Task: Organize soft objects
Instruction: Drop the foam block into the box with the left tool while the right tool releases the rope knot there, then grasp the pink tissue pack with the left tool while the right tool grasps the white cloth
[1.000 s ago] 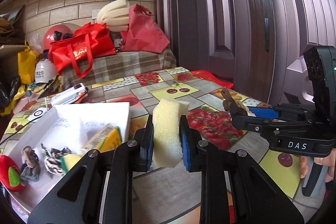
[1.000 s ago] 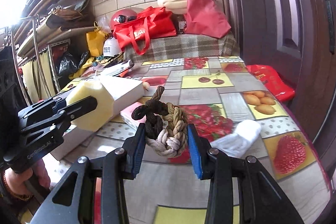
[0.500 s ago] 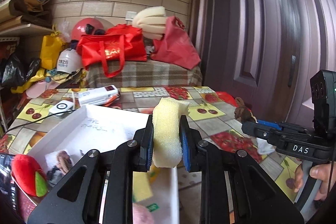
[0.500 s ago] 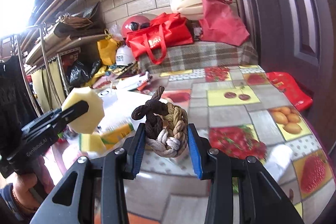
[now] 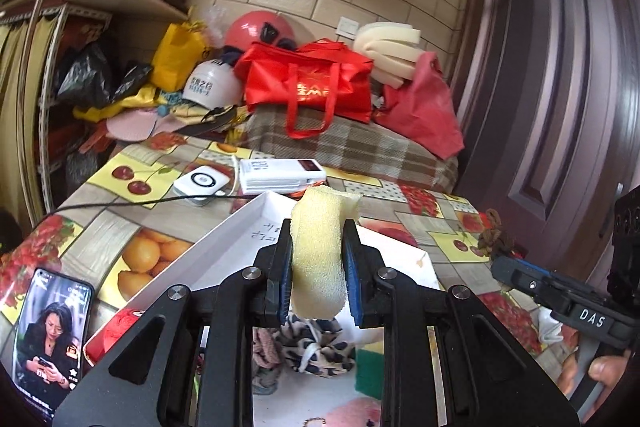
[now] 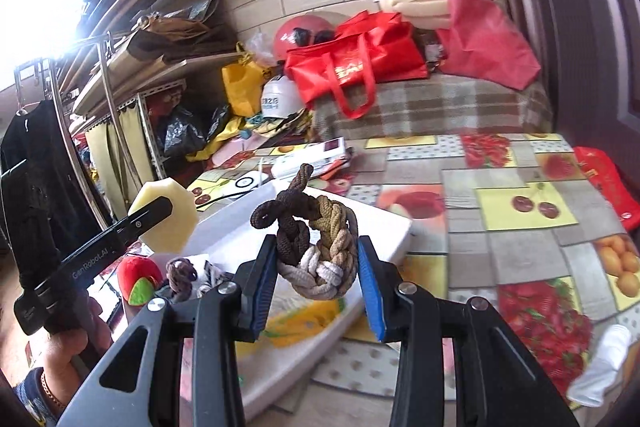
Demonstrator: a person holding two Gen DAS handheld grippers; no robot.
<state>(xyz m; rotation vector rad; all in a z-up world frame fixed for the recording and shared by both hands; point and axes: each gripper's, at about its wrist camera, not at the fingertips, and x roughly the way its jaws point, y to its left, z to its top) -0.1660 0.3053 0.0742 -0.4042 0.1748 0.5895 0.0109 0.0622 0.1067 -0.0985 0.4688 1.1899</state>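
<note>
- Left gripper point(image 5: 318, 269): fingers clenched on a yellow sponge point(image 5: 318, 251), held upright above the white box point(image 5: 224, 239); the sponge's top bulges over the finger tips.
- Right gripper point(image 6: 318, 267): fingers grasping a braided rope knot point(image 6: 316, 247), brown at the top, tan on the right, white at the bottom; it hangs above the near right part of the box point(image 6: 384, 227).
- From the left wrist camera, the right gripper shows at 3 o'clock with the knot point(image 5: 496, 237) at its tip; from the right wrist camera, the left gripper shows at 9 o'clock with the sponge point(image 6: 164, 219).
- White box: open, on the desk point(image 6: 520, 211) with a fruit-patterned cloth. Contents seen: leopard-print scrunchie point(image 5: 316, 347), pinkish scrunchie point(image 5: 266, 345), green-and-yellow scrub pad point(image 5: 368, 367), red plush fruit point(image 6: 138, 279) at the left end.
- Phone point(image 5: 50, 327): screen lit, flat on the desk at 8 o'clock of the box.
- Power bank point(image 5: 282, 175) and small white device point(image 5: 202, 183): on the desk at 12 o'clock of the box, side by side.
- White cloth point(image 6: 600, 359): on the desk at 4 o'clock, well apart from the box.
- Red bag point(image 5: 308, 87): on a plaid-covered surface beyond the desk.
</note>
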